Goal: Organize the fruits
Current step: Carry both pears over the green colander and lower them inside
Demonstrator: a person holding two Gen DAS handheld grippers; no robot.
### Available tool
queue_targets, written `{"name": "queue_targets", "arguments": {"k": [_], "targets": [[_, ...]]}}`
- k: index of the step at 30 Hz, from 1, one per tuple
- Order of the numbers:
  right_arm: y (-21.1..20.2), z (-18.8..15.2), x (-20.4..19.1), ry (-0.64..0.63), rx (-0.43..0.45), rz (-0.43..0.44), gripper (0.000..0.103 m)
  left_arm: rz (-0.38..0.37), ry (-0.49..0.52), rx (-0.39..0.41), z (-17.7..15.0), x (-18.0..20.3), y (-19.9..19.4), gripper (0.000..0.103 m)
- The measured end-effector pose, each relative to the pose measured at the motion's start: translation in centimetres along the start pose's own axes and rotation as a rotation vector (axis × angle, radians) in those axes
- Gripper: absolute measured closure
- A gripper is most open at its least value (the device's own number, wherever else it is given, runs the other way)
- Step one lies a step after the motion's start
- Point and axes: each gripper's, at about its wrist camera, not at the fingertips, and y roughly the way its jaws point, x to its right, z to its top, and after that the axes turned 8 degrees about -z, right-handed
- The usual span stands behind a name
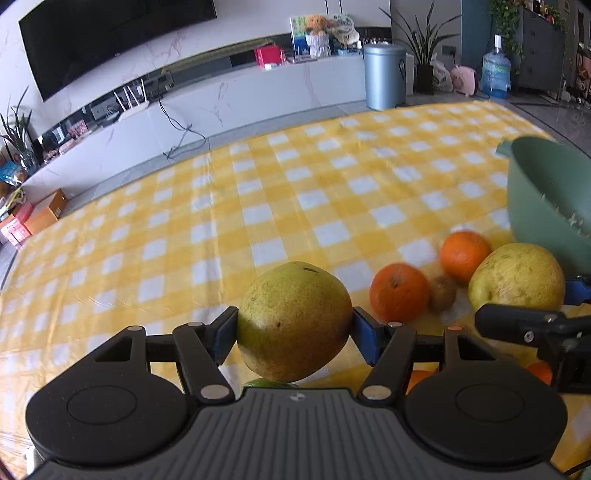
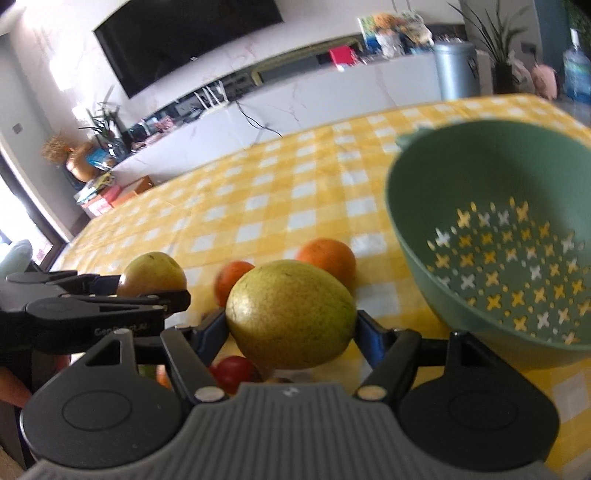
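Both jaws clamped on upright pears [image 1: 294,321]

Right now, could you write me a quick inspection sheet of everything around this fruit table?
Surface: yellow checked tablecloth, flat.
Job's things: green colander empty; two oranges and a kiwi loose on the cloth.
Clutter: red fruit below the right tool.
Grippers: left tool shut on a pear; right tool shut on another pear.
Cables: black cords hang down the TV cabinet.
Surroundings: television, bin, water jug, plants.
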Motion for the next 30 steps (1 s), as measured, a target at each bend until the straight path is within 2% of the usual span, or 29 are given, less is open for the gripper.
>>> {"name": "queue_targets", "arguments": {"k": [5, 9, 15, 22, 30], "targets": [[-2.8, 0.8, -0.3, -0.034, 0.056, 0.034, 0.033, 0.003, -0.006, 0.035, 1.1, 1.4, -3.3, 0.029], [-5.3, 1.2, 0.6, -0.059, 0.069, 0.05, 0.033, -0.025, -0.02, 0.048, 2.2, 3.2, -5.7, 0.029], [-8.8, 1.4, 3.2, -0.135, 0.091, 0.017, 0.033, -0.064, -0.017, 0.052, 3.8, 7.5, -7.7, 0.029], [-10.0, 2.7, 8.3, -0.18, 0.08, -0.083, 0.033, -0.147, -0.008, 0.055, 5.6, 12.8, -7.2, 0.029], [-8.5, 4.7, 12.6, -0.319, 0.002, -0.157, 0.033, -0.239, 0.059, 0.002, 7.8, 17.4, -3.7, 0.029]]}}
